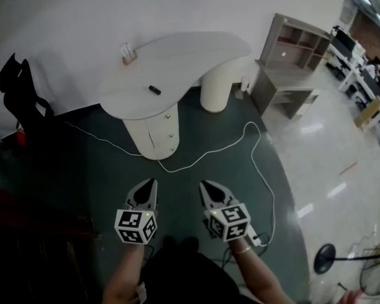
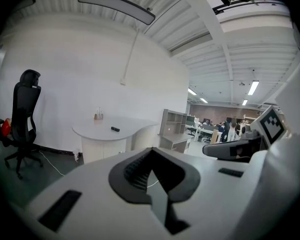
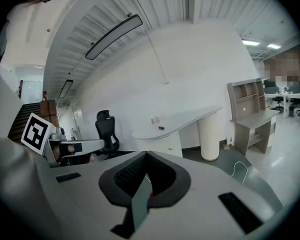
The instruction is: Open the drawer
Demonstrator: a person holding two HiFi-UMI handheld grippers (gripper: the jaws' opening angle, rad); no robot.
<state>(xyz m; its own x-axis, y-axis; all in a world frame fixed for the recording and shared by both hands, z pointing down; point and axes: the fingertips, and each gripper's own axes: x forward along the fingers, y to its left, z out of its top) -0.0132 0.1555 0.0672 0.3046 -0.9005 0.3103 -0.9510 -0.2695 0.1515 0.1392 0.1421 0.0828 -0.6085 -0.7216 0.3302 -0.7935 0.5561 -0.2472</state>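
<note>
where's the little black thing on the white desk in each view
Head view: the small black object is upper centre-left, near the front edge of the white desk.
Left gripper view: it lies left of centre, on the desktop.
Right gripper view: it lies about mid-picture, on the desktop.
Shared landmark: the black office chair stands left of the desk in all three.

A curved white desk (image 1: pixel 202 56) carries a small black object (image 1: pixel 154 90) and a little rack (image 1: pixel 128 54).
</note>
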